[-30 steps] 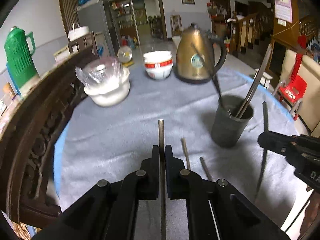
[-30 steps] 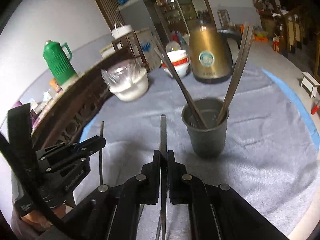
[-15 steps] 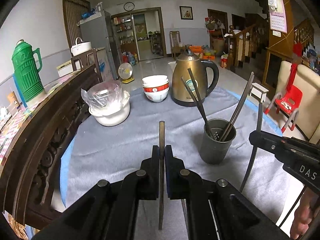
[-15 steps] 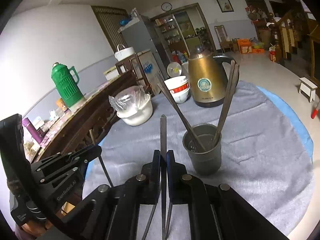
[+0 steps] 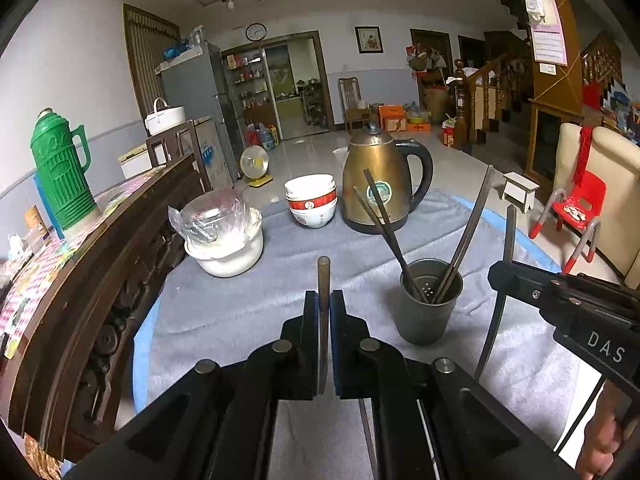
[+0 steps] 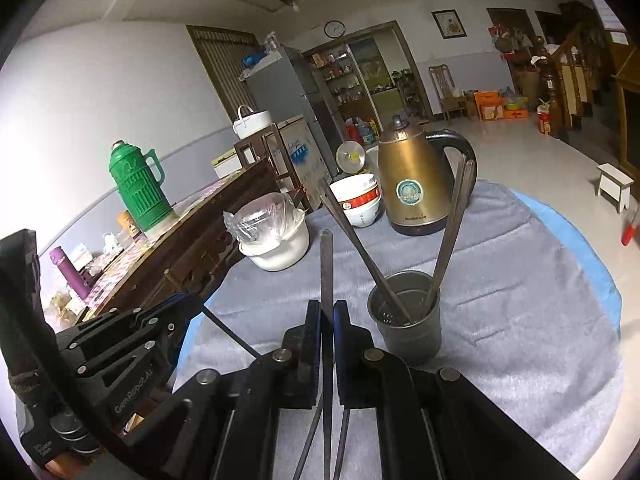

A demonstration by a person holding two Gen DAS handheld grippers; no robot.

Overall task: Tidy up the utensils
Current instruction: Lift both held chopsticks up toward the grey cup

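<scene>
Left wrist view: left claw [image 5: 324,304] grips one chopstick [image 5: 323,280], long axis running forward through its tips. Ahead and to its right stands the utensil cup [image 5: 428,312] on the tabletop [image 5: 240,304]. Right claw [image 6: 327,316], likewise clamped on a chopstick [image 6: 327,264], seems nearer the cup.

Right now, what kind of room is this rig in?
Probably a lived-in home's main room, with a dining table. A kettle and stacked bowls stand on the cloth-covered table, a fridge stands by the wall, and a wooden staircase rises at the back.
</scene>
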